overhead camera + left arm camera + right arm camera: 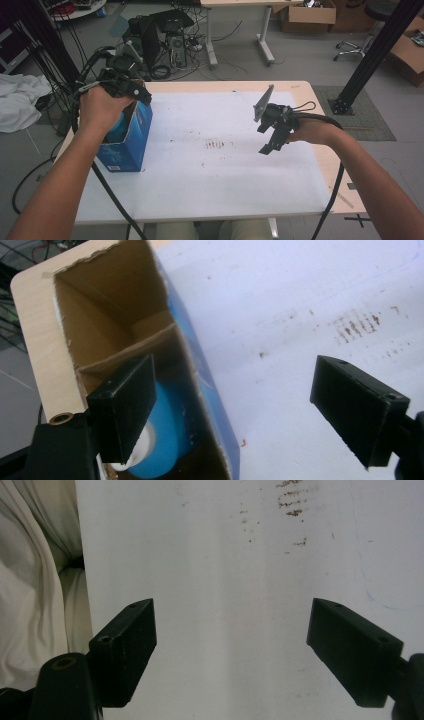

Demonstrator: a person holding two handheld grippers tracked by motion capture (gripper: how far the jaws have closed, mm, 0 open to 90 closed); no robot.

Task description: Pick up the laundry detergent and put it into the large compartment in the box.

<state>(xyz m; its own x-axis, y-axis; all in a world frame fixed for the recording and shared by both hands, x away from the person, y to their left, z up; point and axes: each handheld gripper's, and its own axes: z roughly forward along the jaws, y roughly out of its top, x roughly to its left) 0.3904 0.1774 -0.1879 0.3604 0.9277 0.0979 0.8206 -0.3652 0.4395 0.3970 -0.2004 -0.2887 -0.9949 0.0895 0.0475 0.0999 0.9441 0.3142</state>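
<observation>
A blue cardboard box stands open-topped at the left edge of the table. In the left gripper view its brown inside shows a cardboard divider, and a blue roll with a white end lies in the near compartment. My left gripper hovers over the box top, open wide: one jaw hangs above the box's inside, the other above the white mat. My right gripper is held over the right part of the mat, open with nothing between its jaws.
A white mat covers most of the table, with brown specks at its middle. On the floor behind the table are a computer tower and cables. A black post rises at the right, and a white cloth lies at the left.
</observation>
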